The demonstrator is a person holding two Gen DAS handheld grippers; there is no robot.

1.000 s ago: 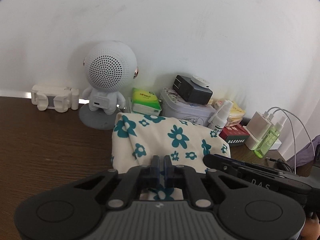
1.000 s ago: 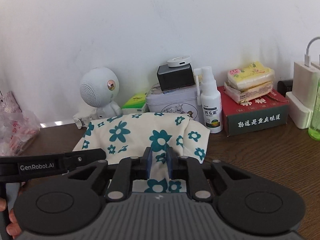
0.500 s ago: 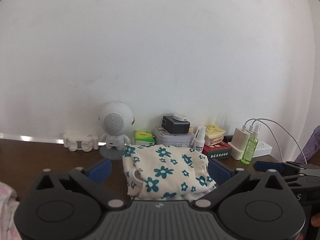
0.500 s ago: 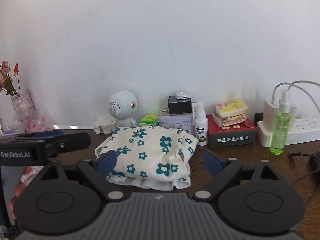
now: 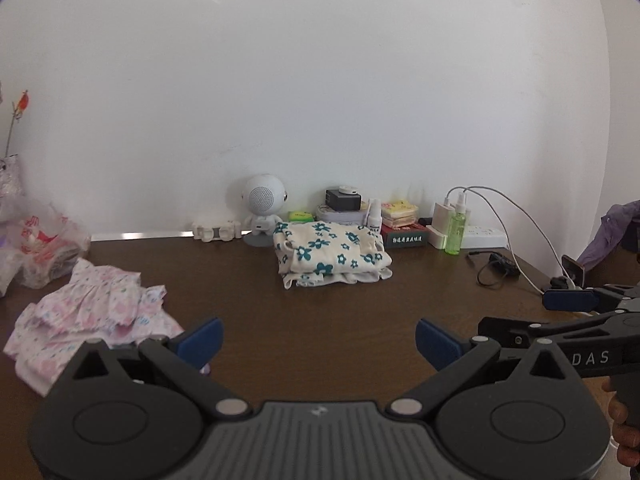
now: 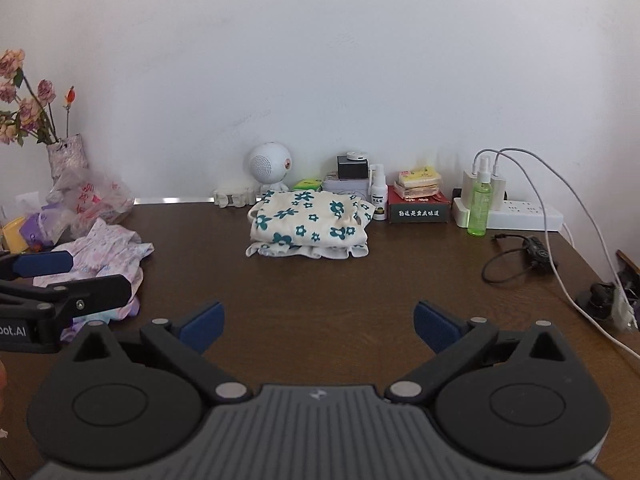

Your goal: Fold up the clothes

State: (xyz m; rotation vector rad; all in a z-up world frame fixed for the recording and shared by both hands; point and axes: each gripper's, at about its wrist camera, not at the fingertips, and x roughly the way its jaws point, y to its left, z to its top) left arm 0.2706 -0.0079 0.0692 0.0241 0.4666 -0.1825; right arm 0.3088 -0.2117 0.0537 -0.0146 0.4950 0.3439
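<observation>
A folded cream garment with teal flowers (image 5: pixel 330 254) lies at the back of the dark wooden table (image 5: pixel 320 312), in front of the clutter by the wall; it also shows in the right wrist view (image 6: pixel 308 224). A crumpled pink floral dress (image 5: pixel 88 316) lies at the left, also in the right wrist view (image 6: pixel 106 252). My left gripper (image 5: pixel 318 340) is open and empty, well back from the folded garment. My right gripper (image 6: pixel 318 326) is open and empty too, and shows at the right of the left wrist view (image 5: pixel 572 300).
Along the wall stand a white round speaker figure (image 5: pixel 262 210), a tin with a black box (image 5: pixel 342 204), a spray bottle (image 6: pixel 378 198), a red box (image 6: pixel 418 208), a green bottle (image 6: pixel 480 204) and a power strip with cables (image 6: pixel 524 212). Plastic bags (image 6: pixel 96 200) and a flower vase (image 6: pixel 68 156) sit left.
Both grippers let go of the flowered garment, opened wide and pulled back from it. The garment now lies folded on the table, and the pink dress has come into view.
</observation>
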